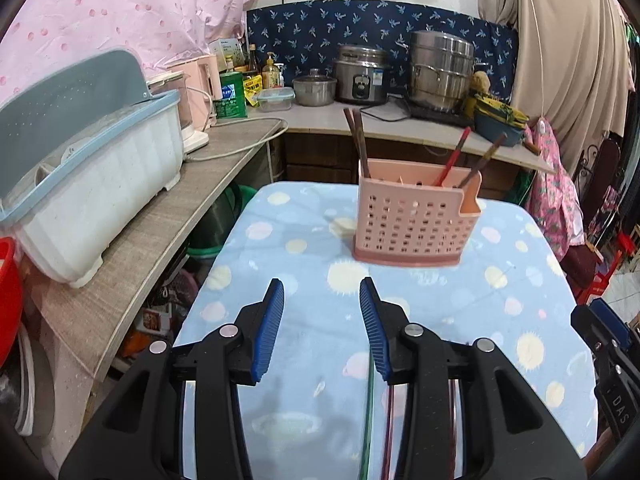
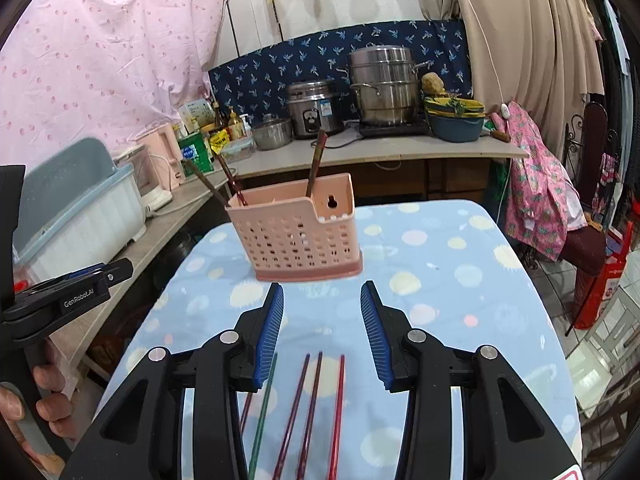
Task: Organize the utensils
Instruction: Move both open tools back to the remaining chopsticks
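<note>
A pink perforated utensil holder (image 1: 416, 222) stands on the blue patterned table cloth (image 1: 304, 344), with several chopsticks (image 1: 452, 158) leaning out of it. It also shows in the right wrist view (image 2: 298, 236). Several loose chopsticks lie on the cloth below my right gripper: a green one (image 2: 264, 408) and dark red ones (image 2: 316, 404). My right gripper (image 2: 322, 332) is open and empty above their far ends. My left gripper (image 1: 322, 328) is open and empty, short of the holder; a green chopstick (image 1: 368, 424) runs under its right finger.
A white and blue dish rack (image 1: 80, 184) sits on the grey counter (image 1: 160, 240) to the left. Pots, a rice cooker (image 1: 362, 76) and bottles stand on the back counter. The left gripper body (image 2: 60, 300) shows at the left edge of the right wrist view.
</note>
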A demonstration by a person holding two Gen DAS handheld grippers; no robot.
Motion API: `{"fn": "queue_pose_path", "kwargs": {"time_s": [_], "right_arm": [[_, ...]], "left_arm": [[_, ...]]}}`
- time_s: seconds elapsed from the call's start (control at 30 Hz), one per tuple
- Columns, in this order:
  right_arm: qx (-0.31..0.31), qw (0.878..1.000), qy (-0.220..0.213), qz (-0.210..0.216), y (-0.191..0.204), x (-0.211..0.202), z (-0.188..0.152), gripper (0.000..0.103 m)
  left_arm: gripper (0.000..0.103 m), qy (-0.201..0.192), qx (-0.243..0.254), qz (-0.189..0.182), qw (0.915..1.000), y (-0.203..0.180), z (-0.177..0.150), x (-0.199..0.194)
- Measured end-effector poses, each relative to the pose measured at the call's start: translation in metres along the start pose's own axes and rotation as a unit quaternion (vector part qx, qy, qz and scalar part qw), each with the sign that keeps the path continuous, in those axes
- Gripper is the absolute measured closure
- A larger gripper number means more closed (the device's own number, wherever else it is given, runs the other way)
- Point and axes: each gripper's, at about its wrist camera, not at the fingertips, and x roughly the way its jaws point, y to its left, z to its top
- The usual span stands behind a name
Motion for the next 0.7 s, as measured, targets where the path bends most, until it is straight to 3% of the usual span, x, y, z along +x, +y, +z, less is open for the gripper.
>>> {"fn": "queue_pose_path", "kwargs": {"time_s": [0.6,0.7], "right_arm": [[-0.008,0.998,0.054,-0.004,-0.005,-0.018,-0.067,0.063],[-0.016,0.998,0.064,-0.015,-0.006,-0.018,-0.078,0.063]], "left_arm": [[0.064,0.056,0.014,0.002,0.9983,-0.002,-0.066,-0.001],[0.058,0.067,0.014,-0.003,0.9976,-0.002,-0.077,0.000]]}}
